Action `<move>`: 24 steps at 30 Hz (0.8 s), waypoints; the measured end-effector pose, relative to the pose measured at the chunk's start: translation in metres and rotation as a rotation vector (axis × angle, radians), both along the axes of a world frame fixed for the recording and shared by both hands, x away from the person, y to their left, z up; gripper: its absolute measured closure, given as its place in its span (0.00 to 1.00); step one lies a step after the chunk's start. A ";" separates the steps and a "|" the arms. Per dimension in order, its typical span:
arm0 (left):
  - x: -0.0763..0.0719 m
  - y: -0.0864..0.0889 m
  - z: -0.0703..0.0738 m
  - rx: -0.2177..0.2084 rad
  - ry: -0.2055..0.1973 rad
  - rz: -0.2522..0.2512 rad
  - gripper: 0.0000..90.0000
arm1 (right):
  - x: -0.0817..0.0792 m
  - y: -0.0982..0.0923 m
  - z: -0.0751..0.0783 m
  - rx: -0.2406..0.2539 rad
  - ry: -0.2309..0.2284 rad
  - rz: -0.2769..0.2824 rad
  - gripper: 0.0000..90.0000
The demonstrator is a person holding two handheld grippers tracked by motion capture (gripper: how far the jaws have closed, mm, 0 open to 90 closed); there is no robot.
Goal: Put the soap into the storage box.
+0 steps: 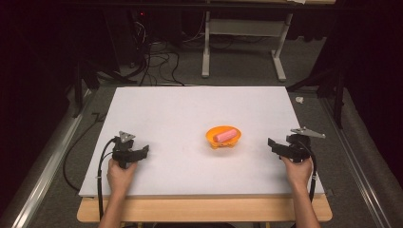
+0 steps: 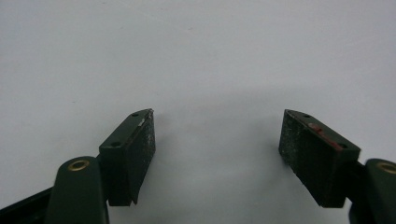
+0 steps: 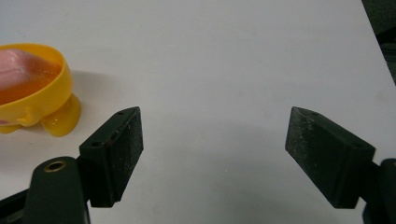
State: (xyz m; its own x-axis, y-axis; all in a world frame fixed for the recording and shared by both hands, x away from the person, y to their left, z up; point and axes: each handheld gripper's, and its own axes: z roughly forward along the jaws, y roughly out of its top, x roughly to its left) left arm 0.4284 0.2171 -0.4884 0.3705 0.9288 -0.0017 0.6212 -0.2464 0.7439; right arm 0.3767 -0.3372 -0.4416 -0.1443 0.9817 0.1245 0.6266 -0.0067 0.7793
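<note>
Black jaws of the right gripper (image 3: 212, 156) spread apart over bare white table (image 3: 224, 60), nothing between them — orange bowl (image 3: 39, 100) just off to one side. Same for the left gripper (image 2: 217, 149): released, empty. Pink cylinder (image 1: 225, 135) lying inside the bowl near the table's middle, well apart from both grippers. Placement apparently done — little left beyond pulling clear.

Left claw (image 1: 144, 151) and right claw (image 1: 271, 145) point inward, jaws apart and empty.
</note>
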 end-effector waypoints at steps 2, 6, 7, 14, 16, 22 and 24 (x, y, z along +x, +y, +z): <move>0.000 0.000 0.000 0.000 0.000 0.000 0.30 | 0.000 0.000 -0.002 -0.001 0.005 -0.002 0.22; 0.000 0.000 0.000 0.000 0.000 0.000 0.30 | 0.002 0.003 -0.006 -0.012 0.014 0.003 0.22; 0.000 0.000 0.000 0.000 0.000 0.000 0.30 | 0.003 0.004 -0.008 -0.017 0.018 0.004 0.22; 0.000 0.000 0.000 0.000 0.000 0.000 0.30 | 0.007 0.007 -0.019 -0.041 0.029 0.001 0.23; 0.000 0.000 0.000 0.000 0.000 0.000 0.30 | 0.008 0.008 -0.022 -0.043 0.035 -0.002 0.23; 0.000 0.000 0.000 0.000 0.000 0.000 0.30 | 0.011 0.009 -0.027 -0.061 0.044 -0.008 0.23; 0.000 0.000 0.000 0.000 0.000 0.000 0.30 | 0.012 0.010 -0.028 -0.063 0.044 -0.008 0.23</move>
State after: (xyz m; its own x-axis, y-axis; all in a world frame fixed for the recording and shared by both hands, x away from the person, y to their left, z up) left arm 0.4284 0.2171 -0.4884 0.3705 0.9288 -0.0014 0.6212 -0.2467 0.7438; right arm 0.3883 -0.3276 -0.4700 -0.1319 0.9889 0.0688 0.6604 0.0359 0.7501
